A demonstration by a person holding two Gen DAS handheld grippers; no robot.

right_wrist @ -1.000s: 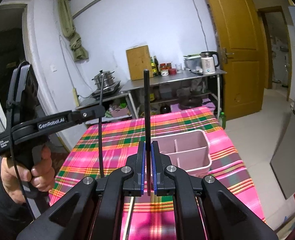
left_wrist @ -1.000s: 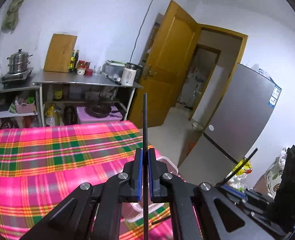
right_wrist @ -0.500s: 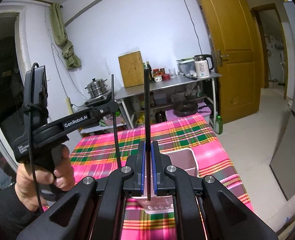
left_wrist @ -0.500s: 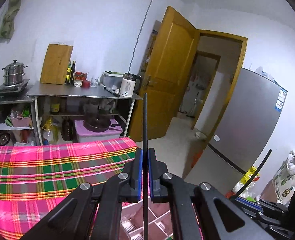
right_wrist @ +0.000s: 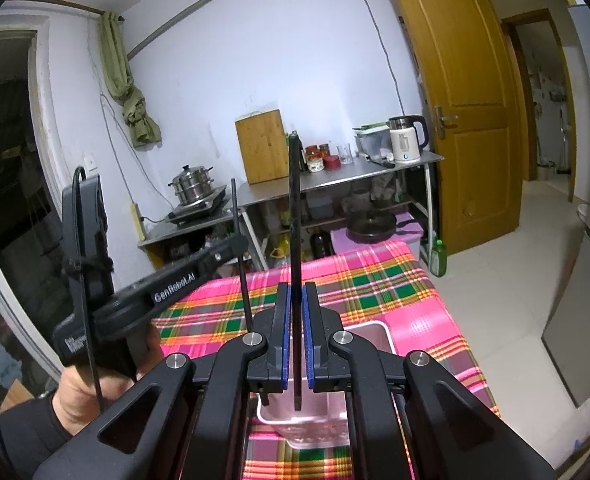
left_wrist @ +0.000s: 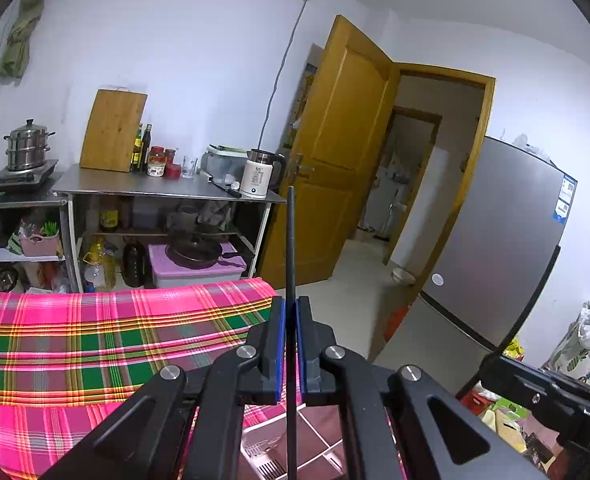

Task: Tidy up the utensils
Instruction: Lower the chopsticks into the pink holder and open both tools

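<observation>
Left gripper (left_wrist: 289, 346): jaws clamped on a black chopstick (left_wrist: 290, 248), upright. Right gripper (right_wrist: 293, 338): jaws clamped on a second black chopstick (right_wrist: 293, 216), upright, lower tip inside the pink organizer bin (right_wrist: 379, 334) at 6 o'clock on the plaid surface (right_wrist: 379, 280).

Plaid cloth tablecloth (right_wrist: 379, 280) (woven, matt); pink plastic organizer (right_wrist: 369, 334) smooth; chopstick (right_wrist: 295, 216) matt black.
</observation>
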